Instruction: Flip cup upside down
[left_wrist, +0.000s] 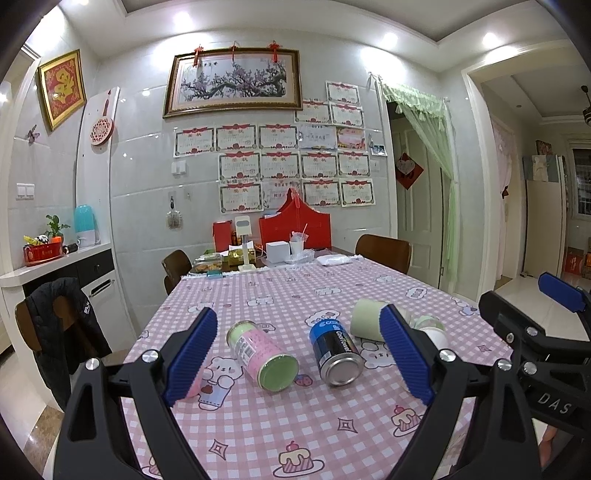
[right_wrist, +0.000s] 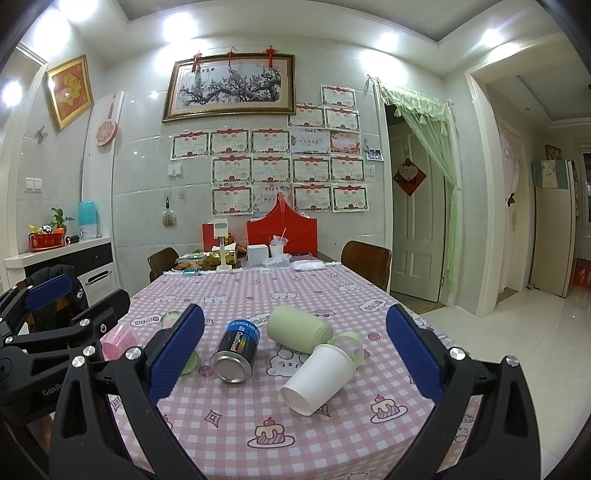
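White paper cup (right_wrist: 317, 376) lying on its side, mouth toward camera. Right gripper (right_wrist: 295, 354) wide open, probably lined up for grasping; left gripper (left_wrist: 299, 354) open too.

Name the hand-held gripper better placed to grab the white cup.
Right. The white cup lies on its side between the open right hand-held gripper's fingers; the left hand-held gripper faces the cans.

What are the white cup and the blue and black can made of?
The white cup, lying on its side, looks like paper: matte, thin-walled, with a rolled rim at the mouth. Thin plastic is possible. The blue and black can, also on its side, looks like metal: its bare end is shiny silver and mirrors the lights, and the printed body is glossy.
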